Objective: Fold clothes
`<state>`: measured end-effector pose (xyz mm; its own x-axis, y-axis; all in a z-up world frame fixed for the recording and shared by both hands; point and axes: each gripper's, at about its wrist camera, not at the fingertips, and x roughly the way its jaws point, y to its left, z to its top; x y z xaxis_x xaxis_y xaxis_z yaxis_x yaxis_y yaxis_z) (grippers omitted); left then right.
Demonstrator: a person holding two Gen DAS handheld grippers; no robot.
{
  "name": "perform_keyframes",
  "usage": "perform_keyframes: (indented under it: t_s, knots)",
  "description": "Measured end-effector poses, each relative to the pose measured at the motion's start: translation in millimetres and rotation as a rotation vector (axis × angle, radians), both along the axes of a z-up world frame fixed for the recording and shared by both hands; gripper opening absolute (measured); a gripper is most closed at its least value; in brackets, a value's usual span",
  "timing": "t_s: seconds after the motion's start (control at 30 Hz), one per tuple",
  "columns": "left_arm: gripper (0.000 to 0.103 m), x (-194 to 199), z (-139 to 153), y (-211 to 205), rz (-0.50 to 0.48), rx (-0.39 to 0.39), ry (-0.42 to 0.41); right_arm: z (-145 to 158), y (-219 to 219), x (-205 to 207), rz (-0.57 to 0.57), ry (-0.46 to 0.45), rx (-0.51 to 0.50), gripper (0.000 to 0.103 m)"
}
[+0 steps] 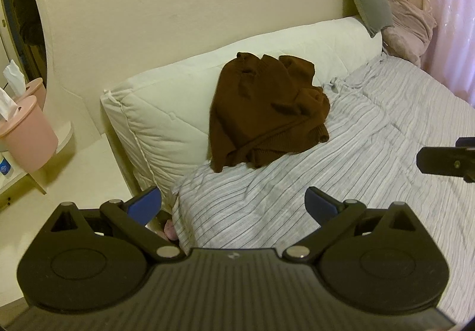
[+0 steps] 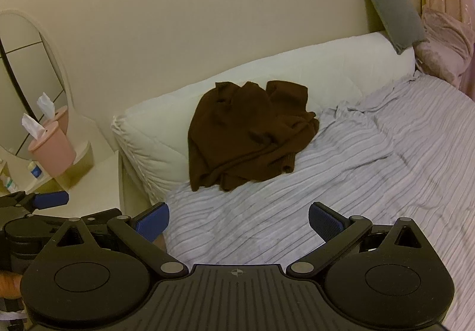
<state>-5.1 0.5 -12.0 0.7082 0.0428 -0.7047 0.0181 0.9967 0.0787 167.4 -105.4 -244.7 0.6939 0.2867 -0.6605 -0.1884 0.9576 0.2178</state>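
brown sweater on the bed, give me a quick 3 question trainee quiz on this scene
1. True or false: the brown sweater is already folded flat.
2. What does the sweater lean against? A) the white bolster B) the grey cushion C) the pink tissue holder
3. Fill in: both the left tool and the right tool are ____ and hold nothing.

Key
1. False: it lies crumpled in a heap.
2. A: its upper part rests on the bolster, its lower part on the striped sheet.
3. open
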Motion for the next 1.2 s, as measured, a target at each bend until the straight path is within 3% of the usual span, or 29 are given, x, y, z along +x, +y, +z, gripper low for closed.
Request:
perform_keyframes:
  t_s: [1.2]
  knots:
    - [0.101,0.8,-4.1,3.2,-0.003,-0.004,0.014,-1.2,2.4,4.4,0.009,0.014,-0.003,0.103]
